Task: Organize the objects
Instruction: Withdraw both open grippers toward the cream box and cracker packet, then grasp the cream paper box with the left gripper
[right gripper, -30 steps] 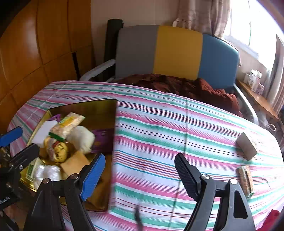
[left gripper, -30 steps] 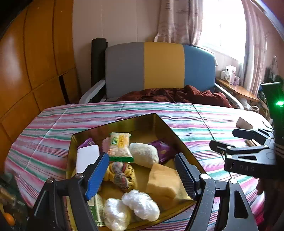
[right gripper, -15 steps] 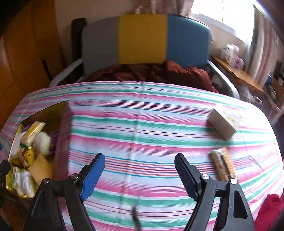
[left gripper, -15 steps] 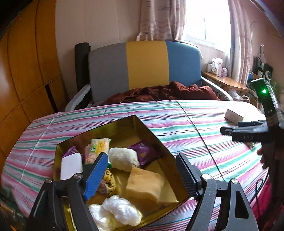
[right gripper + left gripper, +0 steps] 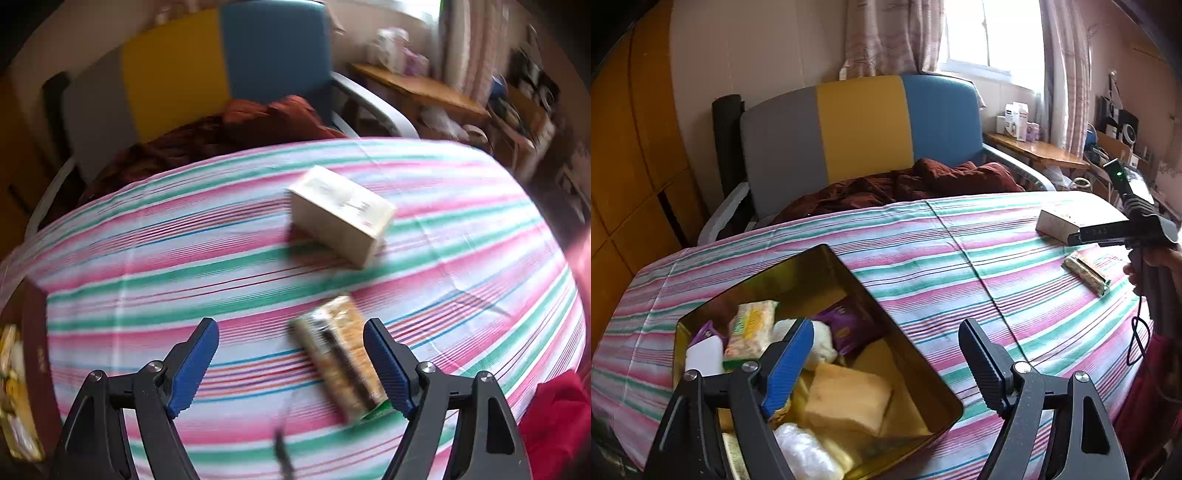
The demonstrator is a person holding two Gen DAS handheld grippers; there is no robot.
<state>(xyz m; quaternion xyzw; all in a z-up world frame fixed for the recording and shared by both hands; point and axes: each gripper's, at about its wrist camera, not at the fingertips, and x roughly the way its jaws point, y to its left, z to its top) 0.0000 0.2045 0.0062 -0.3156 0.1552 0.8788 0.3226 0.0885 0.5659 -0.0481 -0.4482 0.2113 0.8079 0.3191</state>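
A gold tin box [image 5: 908, 354] holds several snack packets, among them a tan sponge-like block [image 5: 849, 402] and a green-and-yellow packet [image 5: 751, 328]. My left gripper [image 5: 886, 365] is open and empty, just above the tin's near right part. My right gripper [image 5: 291, 358] is open and empty above the striped tablecloth, close to a long wrapped snack bar [image 5: 343, 358]. A cream box [image 5: 340, 214] lies beyond the bar. In the left wrist view, the box [image 5: 1056, 223] and bar [image 5: 1086, 273] lie far right, by the right gripper's body.
The table wears a pink, green and white striped cloth [image 5: 960, 258]. A grey, yellow and blue chair [image 5: 860, 129] with a brown blanket [image 5: 905, 184] stands behind it. A wooden shelf [image 5: 1034, 149] runs under the window. A red cloth [image 5: 554, 417] lies at the near right.
My right gripper has swung right, away from the tin and toward the snack bar and cream box. My left gripper has shifted slightly right over the tin. Both stay open.
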